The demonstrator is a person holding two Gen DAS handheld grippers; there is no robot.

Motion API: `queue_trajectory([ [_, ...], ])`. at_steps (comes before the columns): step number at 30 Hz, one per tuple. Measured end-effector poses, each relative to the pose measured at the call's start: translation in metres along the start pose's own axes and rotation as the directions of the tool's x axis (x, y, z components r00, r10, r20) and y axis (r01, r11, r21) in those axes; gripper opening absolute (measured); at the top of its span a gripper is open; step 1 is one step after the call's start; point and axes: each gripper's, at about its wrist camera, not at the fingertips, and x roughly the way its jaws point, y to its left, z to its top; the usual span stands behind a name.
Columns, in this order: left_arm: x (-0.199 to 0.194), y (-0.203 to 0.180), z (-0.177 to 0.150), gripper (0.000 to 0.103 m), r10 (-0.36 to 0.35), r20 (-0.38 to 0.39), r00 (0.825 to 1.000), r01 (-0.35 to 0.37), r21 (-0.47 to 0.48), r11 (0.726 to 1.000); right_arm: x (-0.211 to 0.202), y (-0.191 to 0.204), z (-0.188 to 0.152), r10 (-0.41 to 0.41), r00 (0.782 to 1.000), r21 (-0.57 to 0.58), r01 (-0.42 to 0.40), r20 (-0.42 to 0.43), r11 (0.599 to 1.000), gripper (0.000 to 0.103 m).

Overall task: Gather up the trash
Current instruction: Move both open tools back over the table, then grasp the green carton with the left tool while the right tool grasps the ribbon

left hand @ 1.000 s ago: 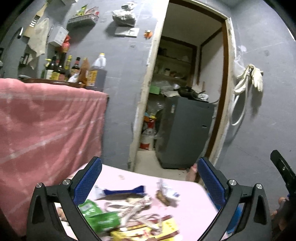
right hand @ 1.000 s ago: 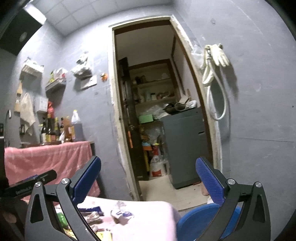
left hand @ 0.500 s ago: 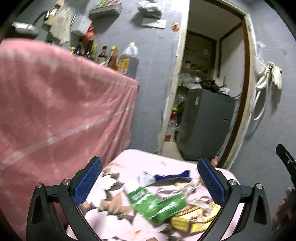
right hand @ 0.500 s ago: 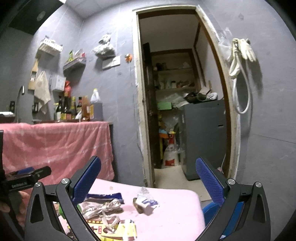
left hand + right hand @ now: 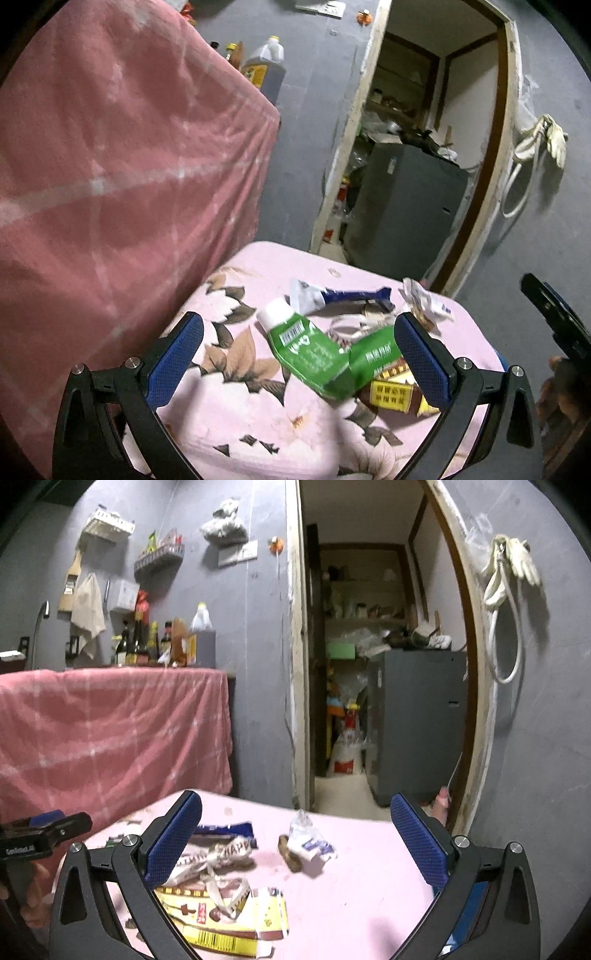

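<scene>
Trash lies on a pink flowered cloth. A bent green tube with a white cap lies between my left gripper's pads. A blue and white tube, a crumpled white wrapper and a yellow-brown pack lie beyond it. My left gripper is open and empty just above the cloth. My right gripper is open and empty above the yellow pack, paper strips and the white wrapper.
A tall counter draped in pink cloth stands close on the left with bottles on top. A doorway behind the table leads to a grey cabinet. Something blue shows low behind the right finger.
Both cameras have tipped down and moved in toward the table. The trash now fills more of each view, and the green tube lies between the left pads.
</scene>
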Motion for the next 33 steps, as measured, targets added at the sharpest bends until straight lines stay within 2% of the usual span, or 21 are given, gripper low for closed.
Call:
queue_trajectory([
  [5,0.002,-0.006,-0.008,0.1,-0.046,-0.041,0.998,0.047,0.023,0.999,0.008,0.001,-0.006,0.036,0.997,0.003,-0.036,-0.063,0.999,0.099],
  [8,0.004,-0.01,-0.008,0.095,-0.08,-0.052,0.995,0.082,0.038,0.996,0.016,0.002,-0.01,0.053,0.992,0.005,-0.053,-0.113,0.999,0.09],
  [16,0.022,-0.022,-0.01,0.057,-0.146,-0.144,0.979,0.158,0.076,0.985,0.026,0.001,-0.021,0.082,0.979,0.016,-0.081,-0.187,0.997,0.073],
  [17,0.024,-0.022,-0.01,0.055,-0.153,-0.154,0.976,0.166,0.072,0.983,0.027,0.002,-0.022,0.086,0.977,0.016,-0.085,-0.196,0.996,0.072],
  [22,0.033,-0.025,-0.011,0.029,-0.189,-0.202,0.961,0.206,0.062,0.977,0.039,0.005,-0.027,0.123,0.959,0.042,-0.117,-0.254,0.992,0.07],
  [25,0.035,-0.026,-0.01,0.02,-0.193,-0.205,0.959,0.209,0.055,0.976,0.048,0.008,-0.027,0.135,0.951,0.051,-0.126,-0.279,0.991,0.07],
  [33,0.039,-0.016,-0.006,0.009,-0.194,-0.218,0.957,0.197,-0.007,0.98,0.081,0.023,-0.028,0.154,0.922,0.056,-0.144,-0.354,0.988,0.07],
])
